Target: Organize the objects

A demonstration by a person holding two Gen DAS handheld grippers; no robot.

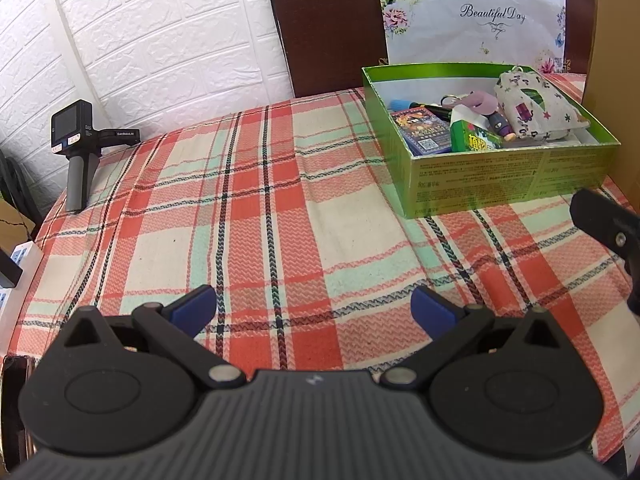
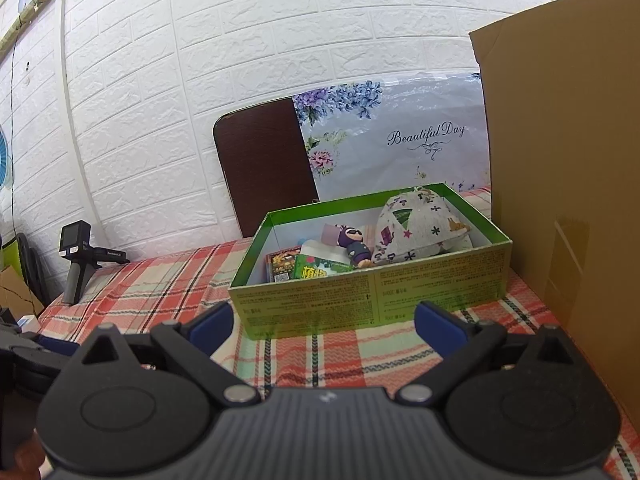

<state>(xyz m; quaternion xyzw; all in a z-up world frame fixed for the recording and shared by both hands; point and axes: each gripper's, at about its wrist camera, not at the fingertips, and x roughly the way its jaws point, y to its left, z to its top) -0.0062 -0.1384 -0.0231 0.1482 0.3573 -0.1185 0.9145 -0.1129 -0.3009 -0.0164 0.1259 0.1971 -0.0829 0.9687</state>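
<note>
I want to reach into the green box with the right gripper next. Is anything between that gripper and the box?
Nothing visible stands in the way. The right gripper is open, and only bare plaid tablecloth lies between it and the green box. The cardboard box stands off to the right, beside that path.

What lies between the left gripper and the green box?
Only bare plaid tablecloth lies between the left gripper and the green box; the left wrist view shows this.
</note>
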